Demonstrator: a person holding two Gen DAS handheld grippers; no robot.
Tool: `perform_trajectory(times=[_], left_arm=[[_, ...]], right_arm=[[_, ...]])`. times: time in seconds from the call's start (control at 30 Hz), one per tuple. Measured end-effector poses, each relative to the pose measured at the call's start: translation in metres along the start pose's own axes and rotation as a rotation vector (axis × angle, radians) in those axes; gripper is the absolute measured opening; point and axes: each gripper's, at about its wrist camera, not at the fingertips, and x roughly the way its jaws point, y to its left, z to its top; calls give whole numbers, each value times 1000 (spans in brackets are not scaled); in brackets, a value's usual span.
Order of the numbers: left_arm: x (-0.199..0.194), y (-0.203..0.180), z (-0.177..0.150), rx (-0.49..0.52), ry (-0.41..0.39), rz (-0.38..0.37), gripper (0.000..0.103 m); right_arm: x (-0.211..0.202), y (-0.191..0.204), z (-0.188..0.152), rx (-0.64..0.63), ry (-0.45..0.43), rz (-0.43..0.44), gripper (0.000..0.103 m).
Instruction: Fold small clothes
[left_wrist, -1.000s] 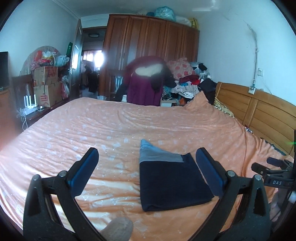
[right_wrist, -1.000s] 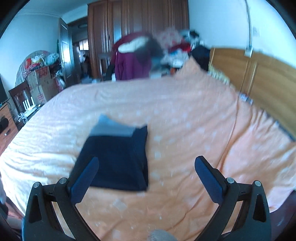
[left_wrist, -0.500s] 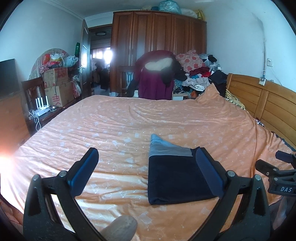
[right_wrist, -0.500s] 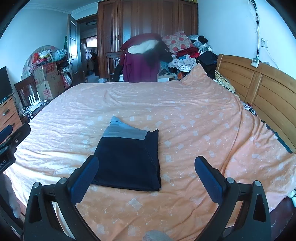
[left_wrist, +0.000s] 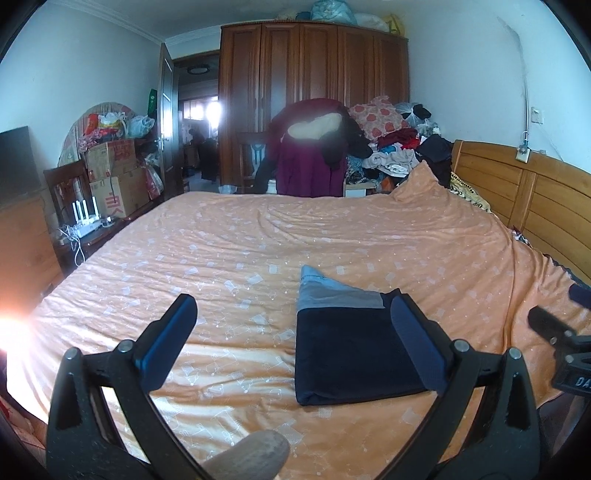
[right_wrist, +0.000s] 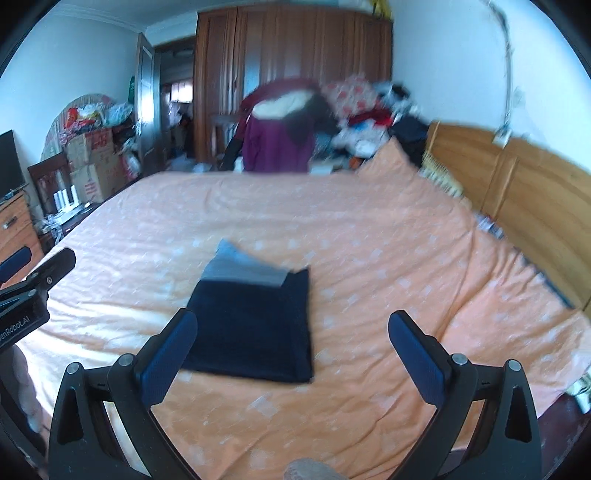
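A small dark navy garment (left_wrist: 354, 350) with a grey band lies folded flat on the orange bedspread (left_wrist: 240, 251). My left gripper (left_wrist: 295, 332) hangs open above the bed's near edge, its right finger in front of the garment's right side. The right wrist view shows the same garment (right_wrist: 255, 325) a little left of centre. My right gripper (right_wrist: 291, 343) is open and holds nothing, its left finger overlapping the garment's near left corner. Each gripper shows at the edge of the other's view.
A wooden headboard (left_wrist: 535, 199) runs along the right. A wardrobe (left_wrist: 314, 96), a chair draped with a maroon coat (left_wrist: 306, 162) and a clothes pile (left_wrist: 395, 147) stand beyond the bed. Boxes (left_wrist: 114, 181) and a dresser (left_wrist: 22, 236) line the left.
Both grippers have drawn back and risen from the folded garment, staying open. The garment has not moved.
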Motion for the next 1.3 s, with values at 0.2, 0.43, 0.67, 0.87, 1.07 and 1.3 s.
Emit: perform_trajectory(times=[0.2,0.43,0.67,0.87,1.07,1.3], left_arm=[[-4,-11,2,26,-20,3,103],[2,-12,-2,26,17,12,103],[5,-18,-8,39,59,5,103],[6,-17,-13,20,87,-12,103],[25,4,-29,8,204,-62,103],[23,11,-36,49,210,68,103]], right_arm=[[-17,1,5,-16,-49,19,103],[-10,9,-3,-45,-27,36,103],[7,9,-10,-40,30,47,103],[17,13,-17,-28,74,64,103],[24,8,-21,-10,104,71,103],[24,6,-18,5,107,81,103]])
